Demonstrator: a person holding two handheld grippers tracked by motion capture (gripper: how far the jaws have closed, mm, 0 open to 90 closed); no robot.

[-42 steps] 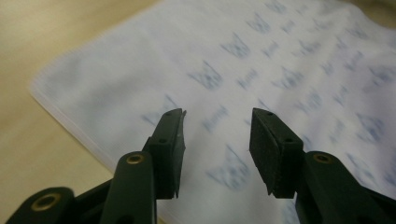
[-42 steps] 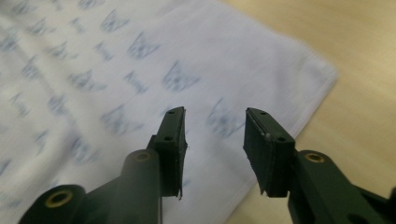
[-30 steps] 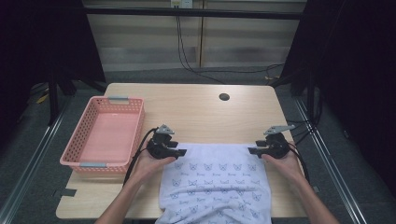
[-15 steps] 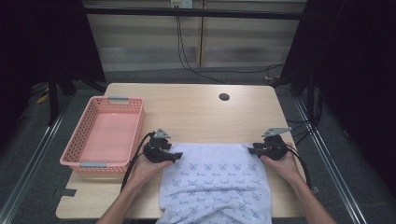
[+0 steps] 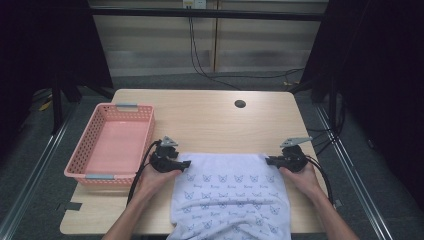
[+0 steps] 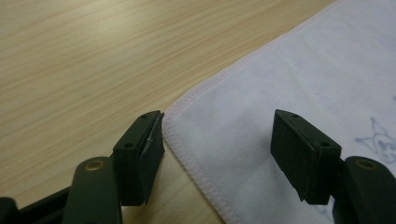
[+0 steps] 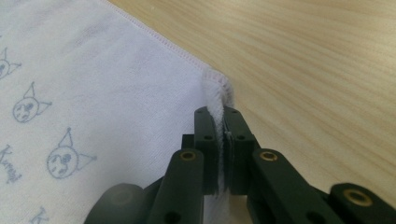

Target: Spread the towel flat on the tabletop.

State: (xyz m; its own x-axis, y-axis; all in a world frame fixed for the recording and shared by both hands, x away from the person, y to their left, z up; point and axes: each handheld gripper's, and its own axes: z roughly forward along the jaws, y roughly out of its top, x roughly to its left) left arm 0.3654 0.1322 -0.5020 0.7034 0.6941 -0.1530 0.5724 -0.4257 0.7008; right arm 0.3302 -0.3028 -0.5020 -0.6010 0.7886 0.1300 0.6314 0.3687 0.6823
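A white towel (image 5: pixel 230 195) with small blue prints lies flat on the wooden table (image 5: pixel 210 115), its near end hanging over the front edge. My left gripper (image 5: pixel 186 163) is at its far left corner. In the left gripper view the left gripper (image 6: pixel 217 135) is open and has just been opening wider, one jaw on the wood and the other over the towel (image 6: pixel 289 70), pressing nothing. My right gripper (image 5: pixel 269 160) is at the far right corner. Its jaws have just been closing, and the right gripper (image 7: pixel 223 116) is shut on a pinched-up fold of the towel (image 7: pixel 93 70).
A pink plastic basket (image 5: pixel 82 141) stands at the table's left side, close to my left hand. A round cable hole (image 5: pixel 240 104) is in the far part of the tabletop. Bare wood stretches beyond the towel's far edge.
The left hand has slid slightly toward the front edge and lower, onto the towel's corner. The right hand has stayed at its corner.
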